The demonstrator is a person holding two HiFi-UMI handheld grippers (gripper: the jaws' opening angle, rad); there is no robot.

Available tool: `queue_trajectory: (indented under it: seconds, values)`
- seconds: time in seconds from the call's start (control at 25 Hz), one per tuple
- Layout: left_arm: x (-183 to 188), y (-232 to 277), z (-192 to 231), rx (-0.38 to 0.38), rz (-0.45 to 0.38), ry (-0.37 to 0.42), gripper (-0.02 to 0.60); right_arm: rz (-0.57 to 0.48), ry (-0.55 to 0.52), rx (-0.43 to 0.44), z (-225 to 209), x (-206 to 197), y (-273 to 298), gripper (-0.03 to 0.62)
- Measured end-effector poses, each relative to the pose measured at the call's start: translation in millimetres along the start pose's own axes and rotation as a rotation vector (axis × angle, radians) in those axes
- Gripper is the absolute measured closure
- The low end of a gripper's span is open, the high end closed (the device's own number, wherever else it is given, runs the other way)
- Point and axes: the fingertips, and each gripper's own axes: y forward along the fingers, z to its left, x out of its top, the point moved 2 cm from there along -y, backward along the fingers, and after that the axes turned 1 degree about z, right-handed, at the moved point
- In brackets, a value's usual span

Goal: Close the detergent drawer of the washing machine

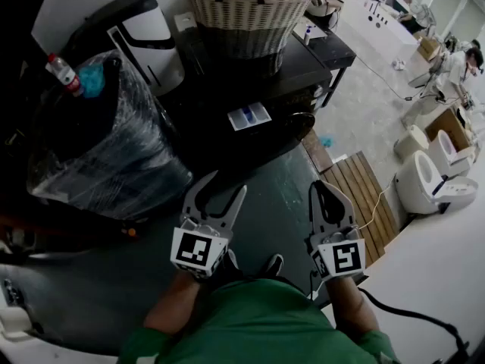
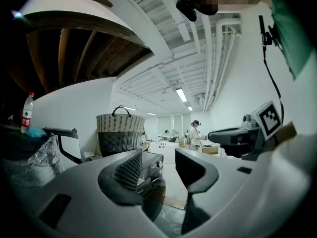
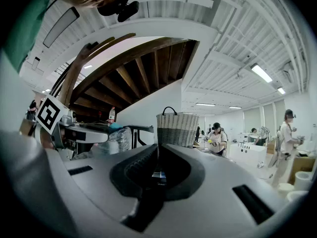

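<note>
Open floor (image 1: pixel 282 197) lies ahead; wrapped bin (image 1: pixel 106 150) crowds left, washing machine (image 1: pixel 303 74) blocks beyond.

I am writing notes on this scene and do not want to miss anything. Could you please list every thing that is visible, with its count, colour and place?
washing machine: one, dark, centre, ahead of the grippers
drawer: one, white and blue, seems pulled out at the machine's front
basket: one, beige and grey wicker, on the machine
bundle: one, black under clear film, left
bottle: one, clear with red cap, on the bundle
pallet: one, brown wood, floor at right
toilets: at least two, white, far right
people: several, light clothes, background at right
left gripper: one, white, jaws apart, empty
right gripper: one, white, jaws together, empty
</note>
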Motion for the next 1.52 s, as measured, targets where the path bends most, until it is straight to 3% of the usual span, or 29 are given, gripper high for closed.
queue_trajectory:
  seconds: [0.36,0.56,0.8,0.88,0.96,1.24,1.52]
  values:
    - [4.4,-2.6,-4.5,-0.006,0.006,0.015,0.36,-0.002,0.01,-0.012,-1.6,-0.6,-6.9,0.551]
    - [4.9,-9.1,0.2,-0.005,0.004,0.005,0.36,-0.023,0.043,-0.061,-5.9,-2.1,-9.5,0.551]
    - [6.2,-21.1,30.6,-0.002,-0.015,-0.002,0.36,-0.001,0.046,-0.095,5.5,-5.0,1.1,0.544]
    - [6.2,-26.3,44.8,-0.006,-0.034,0.007,0.36,0.013,0.058,-0.108,14.6,-7.3,8.3,0.472]
    - [5.7,-30.6,57.9,-0.015,-0.057,0.009,0.359,0.021,0.056,-0.113,25.8,-5.7,16.3,0.444]
    - [0.1,-39.1,92.0,-0.046,-0.066,-0.017,0.359,0.036,0.034,-0.135,56.7,-2.3,31.8,0.431]
    - [-15.0,-23.7,109.3,-0.046,-0.037,-0.045,0.359,0.075,0.041,-0.15,54.6,-13.5,44.4,0.431]
